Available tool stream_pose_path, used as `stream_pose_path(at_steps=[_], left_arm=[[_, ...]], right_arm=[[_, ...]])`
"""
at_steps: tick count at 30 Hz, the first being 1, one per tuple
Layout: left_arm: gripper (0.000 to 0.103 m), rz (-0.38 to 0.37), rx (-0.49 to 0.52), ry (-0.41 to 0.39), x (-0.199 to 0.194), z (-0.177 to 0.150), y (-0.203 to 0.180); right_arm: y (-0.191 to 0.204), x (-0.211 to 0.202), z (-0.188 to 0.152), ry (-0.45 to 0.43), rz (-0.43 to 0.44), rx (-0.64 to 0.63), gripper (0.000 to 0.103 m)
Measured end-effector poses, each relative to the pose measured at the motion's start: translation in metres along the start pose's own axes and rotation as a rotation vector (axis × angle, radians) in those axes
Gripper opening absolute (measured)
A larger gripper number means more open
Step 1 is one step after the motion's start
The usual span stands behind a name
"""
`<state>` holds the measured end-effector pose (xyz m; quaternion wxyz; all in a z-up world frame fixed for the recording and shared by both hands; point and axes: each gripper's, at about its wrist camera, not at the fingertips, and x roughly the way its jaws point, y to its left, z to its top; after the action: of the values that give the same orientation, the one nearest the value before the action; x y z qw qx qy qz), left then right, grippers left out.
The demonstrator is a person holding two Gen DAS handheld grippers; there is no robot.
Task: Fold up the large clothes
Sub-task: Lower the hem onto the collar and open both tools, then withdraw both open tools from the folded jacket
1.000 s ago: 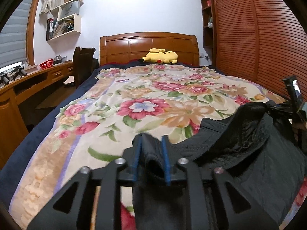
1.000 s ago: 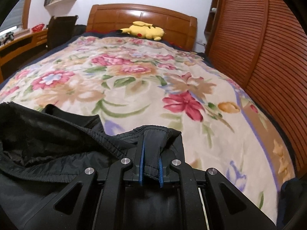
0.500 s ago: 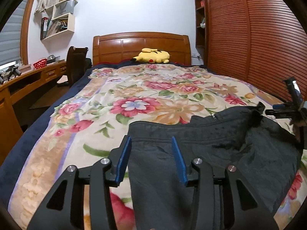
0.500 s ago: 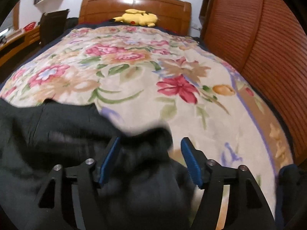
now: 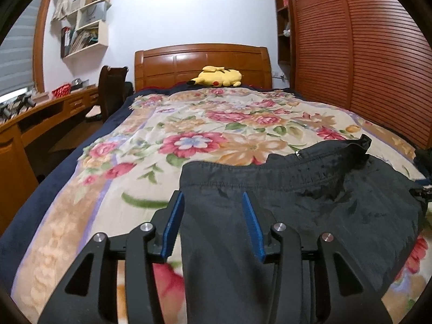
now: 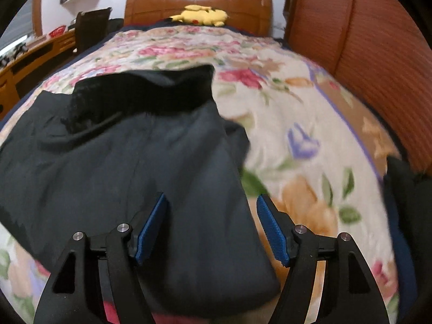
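Floral bedspread (image 5: 135, 186) bears black trousers (image 5: 310, 205); both tongs gape, empty.

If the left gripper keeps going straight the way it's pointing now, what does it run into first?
Most likely the black trousers: the left gripper stands open and tilts down over the fabric, near its waistband end. Beyond that lies only the floral blanket. Depth is hard to judge in this fisheye view.
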<state>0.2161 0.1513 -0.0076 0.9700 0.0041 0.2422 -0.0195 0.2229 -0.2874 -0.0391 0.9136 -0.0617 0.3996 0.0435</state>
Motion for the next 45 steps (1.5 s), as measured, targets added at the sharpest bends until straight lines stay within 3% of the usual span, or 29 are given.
stream_pose_path(at_steps=[9, 15, 19, 37, 45], left_arm=[[0.043, 0.022, -0.052, 0.136, -0.045, -0.053, 0.028], [0.045, -0.012, -0.07, 0.188, -0.07, -0.08, 0.03], [0.05, -0.016, -0.048, 0.199, -0.076, -0.083, 0.021], [0.05, 0.016, -0.026, 0.331, -0.041, -0.097, 0.004], [0.05, -0.006, 0.002, 0.306, -0.051, -0.094, -0.003]], right_arm=[[-0.013, -0.01, -0.027, 0.004, 0.053, 0.038, 0.071], [-0.017, -0.005, -0.039, -0.021, 0.078, 0.089, 0.072], [-0.021, -0.002, -0.044, -0.031, 0.104, 0.104, 0.072], [-0.027, -0.001, -0.058, -0.029, 0.17, 0.148, 0.073], [-0.029, -0.002, -0.06, -0.021, 0.198, 0.163, 0.073]])
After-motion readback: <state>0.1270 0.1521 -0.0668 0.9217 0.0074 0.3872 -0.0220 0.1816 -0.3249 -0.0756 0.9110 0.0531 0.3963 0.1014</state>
